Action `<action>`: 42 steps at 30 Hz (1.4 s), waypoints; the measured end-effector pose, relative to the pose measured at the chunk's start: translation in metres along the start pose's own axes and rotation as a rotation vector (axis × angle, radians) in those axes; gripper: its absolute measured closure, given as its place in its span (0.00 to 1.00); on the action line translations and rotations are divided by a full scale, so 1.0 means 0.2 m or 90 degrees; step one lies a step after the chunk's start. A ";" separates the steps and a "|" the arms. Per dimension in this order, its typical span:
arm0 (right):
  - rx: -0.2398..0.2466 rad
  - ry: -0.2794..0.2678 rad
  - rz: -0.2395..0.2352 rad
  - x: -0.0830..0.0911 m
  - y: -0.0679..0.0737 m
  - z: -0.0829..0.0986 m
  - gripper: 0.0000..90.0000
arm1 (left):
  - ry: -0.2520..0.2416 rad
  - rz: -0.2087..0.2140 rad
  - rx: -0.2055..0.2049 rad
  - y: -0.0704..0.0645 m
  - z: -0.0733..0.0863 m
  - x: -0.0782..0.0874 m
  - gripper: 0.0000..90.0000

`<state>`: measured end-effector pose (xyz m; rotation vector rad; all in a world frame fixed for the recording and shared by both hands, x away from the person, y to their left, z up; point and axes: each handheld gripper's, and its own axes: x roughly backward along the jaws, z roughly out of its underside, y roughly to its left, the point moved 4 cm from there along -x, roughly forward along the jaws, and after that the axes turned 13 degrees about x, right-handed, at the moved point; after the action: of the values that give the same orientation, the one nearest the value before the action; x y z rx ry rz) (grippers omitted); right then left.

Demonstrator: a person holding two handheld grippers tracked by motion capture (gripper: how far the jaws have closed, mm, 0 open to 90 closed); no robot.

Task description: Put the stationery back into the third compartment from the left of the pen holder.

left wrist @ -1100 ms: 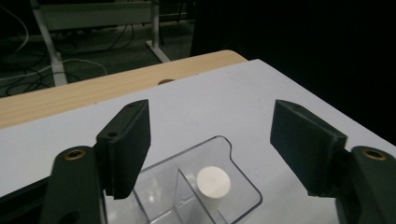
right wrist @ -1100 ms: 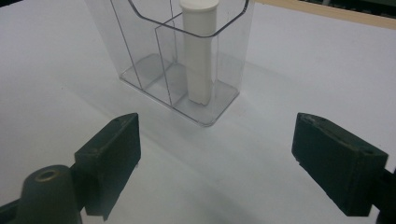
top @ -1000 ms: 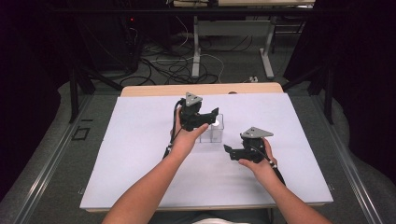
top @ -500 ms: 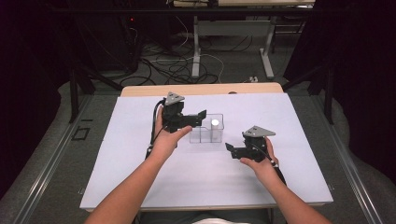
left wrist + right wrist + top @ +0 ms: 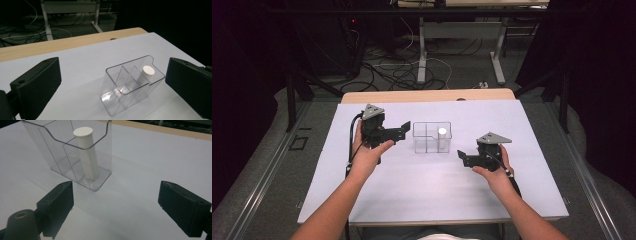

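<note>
White table sheet (image 5: 432, 185) spans frame middle. Clear divided box (image 5: 432, 138) at centre, white cylinder (image 5: 442, 132) upright in its right compartment. Left gripper (image 5: 404, 129) just left of box, jaws spread, empty. Right gripper (image 5: 462, 158) lower right of box, jaws spread, empty, apart from box.

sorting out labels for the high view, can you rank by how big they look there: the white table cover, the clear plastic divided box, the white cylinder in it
1. White table cover, by far the largest.
2. Clear plastic divided box.
3. White cylinder, standing in one of the box's compartments, smallest.
</note>
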<state>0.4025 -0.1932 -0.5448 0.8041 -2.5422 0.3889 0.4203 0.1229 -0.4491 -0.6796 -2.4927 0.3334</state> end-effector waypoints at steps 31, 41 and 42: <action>-0.025 0.013 0.039 0.03 -0.13 0.03 0.13 | -0.012 -0.135 0.102 0.54 0.29 0.23 0.01; -0.023 0.018 0.035 0.02 -0.13 0.05 0.13 | -0.004 -0.157 0.112 0.64 0.35 0.26 0.01; -0.023 0.019 0.034 0.01 -0.13 0.05 0.13 | -0.001 -0.156 0.112 0.64 0.36 0.25 0.01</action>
<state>0.4125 -0.2192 -0.5489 0.7126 -2.5402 0.3682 0.3944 0.2512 -0.5334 -0.2989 -2.4762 0.4525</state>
